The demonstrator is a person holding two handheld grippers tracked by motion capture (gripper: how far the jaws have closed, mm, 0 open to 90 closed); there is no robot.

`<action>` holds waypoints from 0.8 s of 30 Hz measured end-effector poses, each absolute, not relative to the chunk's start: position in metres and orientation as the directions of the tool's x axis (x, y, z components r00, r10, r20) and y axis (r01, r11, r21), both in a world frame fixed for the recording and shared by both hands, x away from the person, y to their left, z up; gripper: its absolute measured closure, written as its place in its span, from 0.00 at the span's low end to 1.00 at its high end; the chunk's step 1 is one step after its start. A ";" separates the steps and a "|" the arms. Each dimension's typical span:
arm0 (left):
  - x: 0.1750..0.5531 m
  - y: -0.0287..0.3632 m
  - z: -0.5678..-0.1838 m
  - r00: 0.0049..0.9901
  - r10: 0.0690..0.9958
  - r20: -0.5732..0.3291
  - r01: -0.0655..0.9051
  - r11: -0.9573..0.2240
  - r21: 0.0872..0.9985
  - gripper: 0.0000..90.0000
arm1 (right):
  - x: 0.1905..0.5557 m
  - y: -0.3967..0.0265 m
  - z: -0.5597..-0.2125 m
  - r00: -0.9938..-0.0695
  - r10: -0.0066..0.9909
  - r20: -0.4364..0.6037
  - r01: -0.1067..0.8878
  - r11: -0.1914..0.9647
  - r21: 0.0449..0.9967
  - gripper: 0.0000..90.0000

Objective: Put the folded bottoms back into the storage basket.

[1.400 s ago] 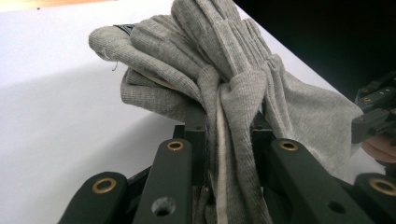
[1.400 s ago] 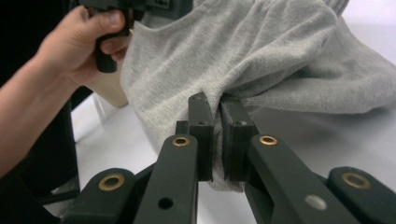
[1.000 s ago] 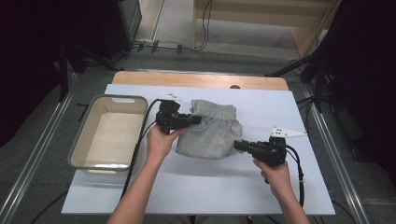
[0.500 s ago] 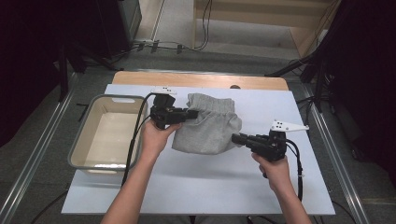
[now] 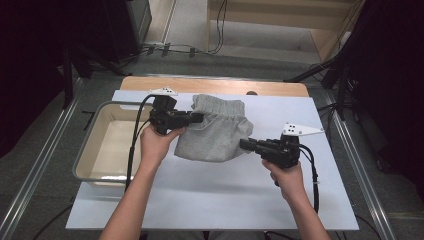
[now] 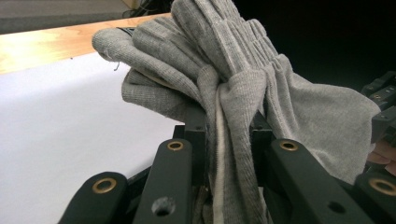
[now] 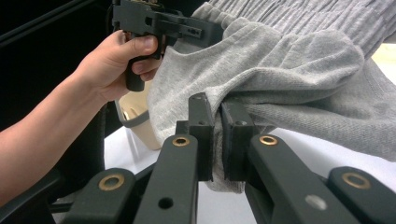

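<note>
Both sets of fingers are pinching the grey garment [image 5: 215, 132], your left gripper [image 5: 196, 118] clamping its elastic edge, your right gripper [image 5: 246, 145] biting its right side, cloth hanging between them above the white sheet [image 5: 200, 195], right of the tray [image 5: 95, 131].

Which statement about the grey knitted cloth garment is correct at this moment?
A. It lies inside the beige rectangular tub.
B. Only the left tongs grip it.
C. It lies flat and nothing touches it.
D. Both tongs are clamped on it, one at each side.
D: the left tongs and the right tongs are each shut on folds of the grey knitted cloth garment, which hangs between them beside the beige rectangular tub.
</note>
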State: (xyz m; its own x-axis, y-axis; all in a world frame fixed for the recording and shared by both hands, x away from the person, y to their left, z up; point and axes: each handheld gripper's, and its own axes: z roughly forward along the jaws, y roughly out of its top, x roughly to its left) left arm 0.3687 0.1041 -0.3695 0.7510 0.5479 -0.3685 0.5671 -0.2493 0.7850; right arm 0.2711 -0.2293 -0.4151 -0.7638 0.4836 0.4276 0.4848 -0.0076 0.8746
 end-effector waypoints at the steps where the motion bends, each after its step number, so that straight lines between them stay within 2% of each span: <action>1: 0.369 0.105 -0.369 0.751 0.549 -0.366 0.566 -0.250 0.786 0.85 | 0.271 -0.229 -0.415 -0.764 0.484 0.428 0.485 -0.008 0.875 0.92; 24: 0.363 0.139 -0.354 0.739 0.576 -0.349 0.556 -0.230 0.799 0.85 | 0.278 -0.196 -0.399 -0.800 0.454 0.392 0.454 0.031 0.890 0.92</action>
State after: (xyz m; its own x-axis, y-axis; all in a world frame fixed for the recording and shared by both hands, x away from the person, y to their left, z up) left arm 0.3634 0.1388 -0.3540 0.7393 0.5760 -0.3488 0.5561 -0.2303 0.7986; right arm 0.2777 -0.1959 -0.3990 -0.8001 0.4539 0.3922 0.4542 0.0313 0.8904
